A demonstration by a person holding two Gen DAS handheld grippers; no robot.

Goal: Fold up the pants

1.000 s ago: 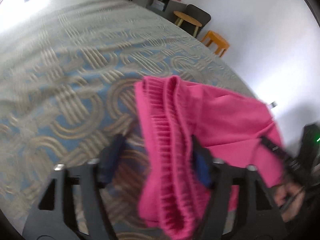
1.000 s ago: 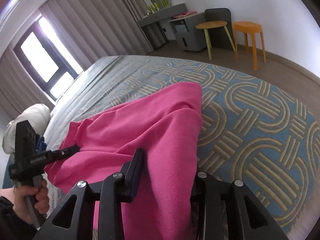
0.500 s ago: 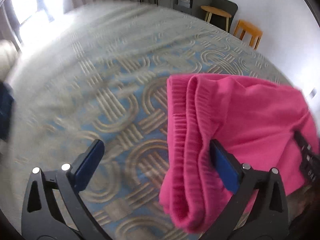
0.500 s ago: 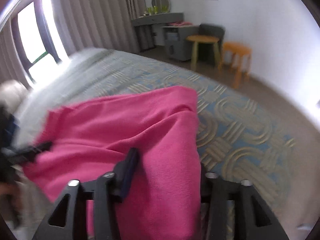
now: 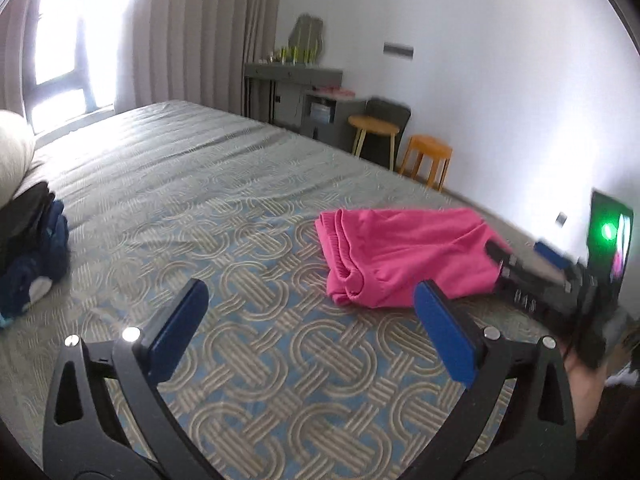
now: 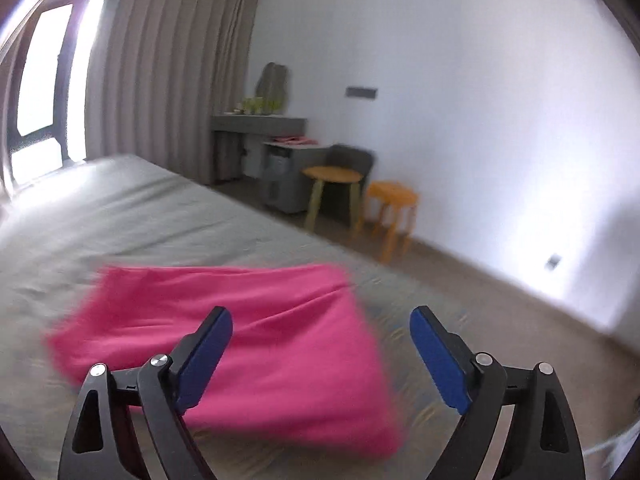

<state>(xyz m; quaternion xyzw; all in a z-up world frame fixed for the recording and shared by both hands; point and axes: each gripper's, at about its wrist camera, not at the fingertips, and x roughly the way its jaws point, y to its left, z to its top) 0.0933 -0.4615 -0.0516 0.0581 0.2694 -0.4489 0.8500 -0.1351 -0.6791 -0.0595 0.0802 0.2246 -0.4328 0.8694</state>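
- One folded bright-pink knit pair of pants (image 5: 404, 256) lies flat on the bed with the grey-and-blue looped-pattern cover (image 5: 224, 216).
- Left gripper (image 5: 308, 316): fingers spread wide, empty, short of the pants.
- Right gripper (image 6: 320, 344): fingers have just been opening, nothing between them, above the pants.
- No readable writing.

Motion blur across right wrist view: pink pants (image 6: 256, 344) smeared at edges, fold lines unreadable. Dark clothes pile (image 5: 28, 248) left of pants cut off by frame edge in left wrist view. Right gripper (image 5: 524, 260) blurred beside pants, body partly hidden. Items on dresser (image 5: 294, 74) too small to tell.
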